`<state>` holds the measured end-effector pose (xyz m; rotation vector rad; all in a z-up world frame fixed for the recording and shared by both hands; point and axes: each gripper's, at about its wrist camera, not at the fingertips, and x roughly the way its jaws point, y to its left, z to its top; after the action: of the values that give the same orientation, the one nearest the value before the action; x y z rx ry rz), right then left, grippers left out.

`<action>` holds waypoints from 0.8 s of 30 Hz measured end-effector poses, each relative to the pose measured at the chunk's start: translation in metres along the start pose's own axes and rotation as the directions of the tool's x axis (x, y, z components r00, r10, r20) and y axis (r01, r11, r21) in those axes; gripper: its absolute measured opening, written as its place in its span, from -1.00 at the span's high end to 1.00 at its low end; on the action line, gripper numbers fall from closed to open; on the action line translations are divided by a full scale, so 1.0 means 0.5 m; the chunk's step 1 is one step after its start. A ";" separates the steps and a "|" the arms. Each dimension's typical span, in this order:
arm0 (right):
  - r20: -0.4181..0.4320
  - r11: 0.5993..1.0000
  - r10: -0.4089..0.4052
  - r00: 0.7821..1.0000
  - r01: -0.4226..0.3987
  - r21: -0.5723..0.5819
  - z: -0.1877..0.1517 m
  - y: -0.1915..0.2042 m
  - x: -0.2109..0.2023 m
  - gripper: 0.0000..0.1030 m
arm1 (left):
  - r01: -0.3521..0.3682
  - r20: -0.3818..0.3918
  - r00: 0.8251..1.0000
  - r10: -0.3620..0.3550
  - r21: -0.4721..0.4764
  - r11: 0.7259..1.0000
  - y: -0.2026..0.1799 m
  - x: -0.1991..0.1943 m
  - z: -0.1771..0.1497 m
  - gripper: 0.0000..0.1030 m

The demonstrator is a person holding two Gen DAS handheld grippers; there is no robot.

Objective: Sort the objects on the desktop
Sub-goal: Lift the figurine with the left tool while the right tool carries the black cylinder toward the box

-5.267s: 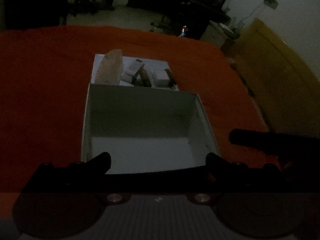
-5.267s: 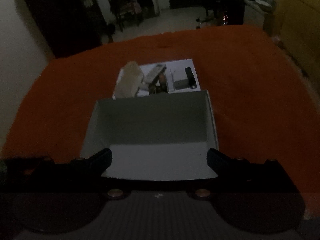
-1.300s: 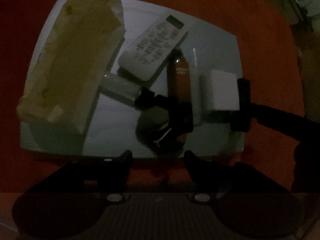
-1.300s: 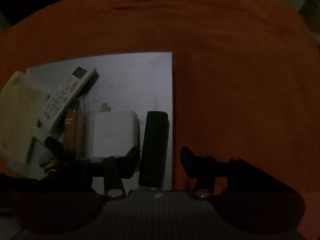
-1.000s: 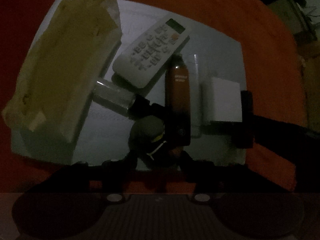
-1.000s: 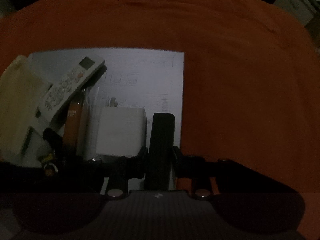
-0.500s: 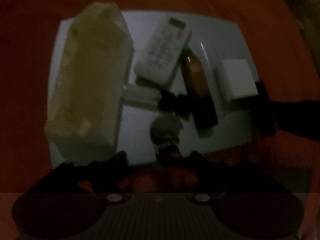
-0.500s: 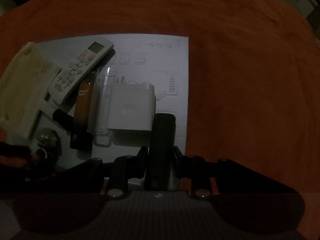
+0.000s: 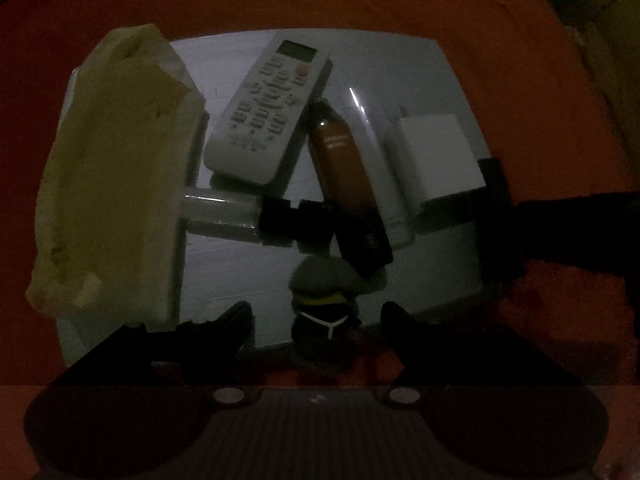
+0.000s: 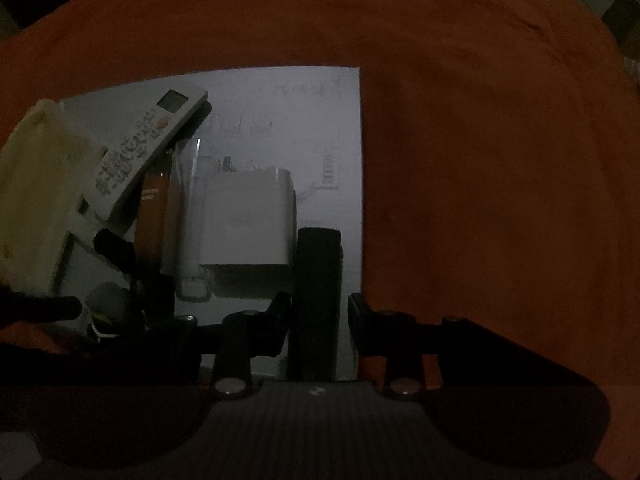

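Dimly, small figure [image 9: 325, 304] half-hidden

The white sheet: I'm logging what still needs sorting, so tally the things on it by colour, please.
White: 2, remote, charger block
Yellow: 1, tissue pack
Brown: 1, bottle
Black: 1, bar
Clear: 2, tubes
Grey-green: 1, small figure
Total: 8

Orange cloth [image 10: 500, 200] right of sheet [image 10: 280, 92]: free; left side packed w/ objects (remote [image 9: 268, 108], bottles).
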<state>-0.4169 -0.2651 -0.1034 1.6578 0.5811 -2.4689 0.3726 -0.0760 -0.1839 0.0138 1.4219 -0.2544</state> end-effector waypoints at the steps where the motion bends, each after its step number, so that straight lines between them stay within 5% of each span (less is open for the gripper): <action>1: -0.001 1.000 -0.001 1.000 0.001 -0.002 -0.001 0.000 0.000 0.31 | -0.003 0.002 1.000 0.003 0.004 1.000 -0.001 0.004 0.000 -0.09; 3: -0.001 1.000 -0.003 1.000 0.003 -0.006 -0.002 -0.001 0.000 0.31 | -0.014 0.019 1.000 0.013 0.019 1.000 -0.002 0.005 0.000 0.01; 6: 0.000 1.000 0.000 1.000 0.000 -0.007 -0.004 -0.002 0.001 0.30 | 0.017 0.037 0.999 -0.018 0.039 0.999 0.000 0.000 -0.004 0.43; 17: 0.023 1.000 -0.003 1.000 0.003 0.002 -0.013 -0.013 -0.009 0.46 | -0.008 0.056 0.998 0.004 0.076 0.997 0.025 -0.031 -0.015 0.54; 24: 0.076 0.999 0.026 0.997 -0.028 0.031 -0.010 -0.028 -0.086 0.46 | 0.051 0.092 0.994 -0.054 0.038 0.998 0.068 -0.124 -0.024 0.54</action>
<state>-0.3996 -0.2557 -0.0623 1.5647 0.5092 -2.5217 0.3594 -0.0305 -0.1301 -0.0061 1.3261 -0.3205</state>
